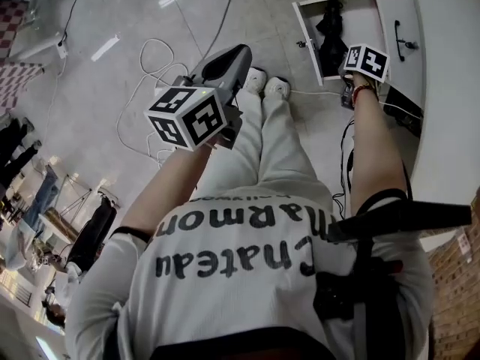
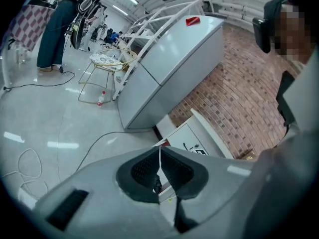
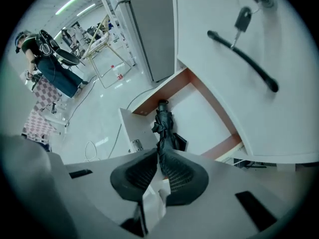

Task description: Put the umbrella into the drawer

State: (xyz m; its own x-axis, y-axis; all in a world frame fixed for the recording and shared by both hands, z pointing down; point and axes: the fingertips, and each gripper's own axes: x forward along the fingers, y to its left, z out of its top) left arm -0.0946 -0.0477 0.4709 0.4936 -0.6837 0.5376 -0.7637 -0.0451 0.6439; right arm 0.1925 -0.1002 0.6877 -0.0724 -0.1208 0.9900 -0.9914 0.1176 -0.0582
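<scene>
The umbrella (image 3: 163, 124) lies inside the open drawer (image 3: 202, 116), low down on the person's right. The right gripper (image 3: 160, 156) hangs over it with its jaws together, holding nothing. The left gripper (image 2: 159, 153) is closed and empty too. I think the job is nearly done, maybe just shutting the drawer.
</scene>
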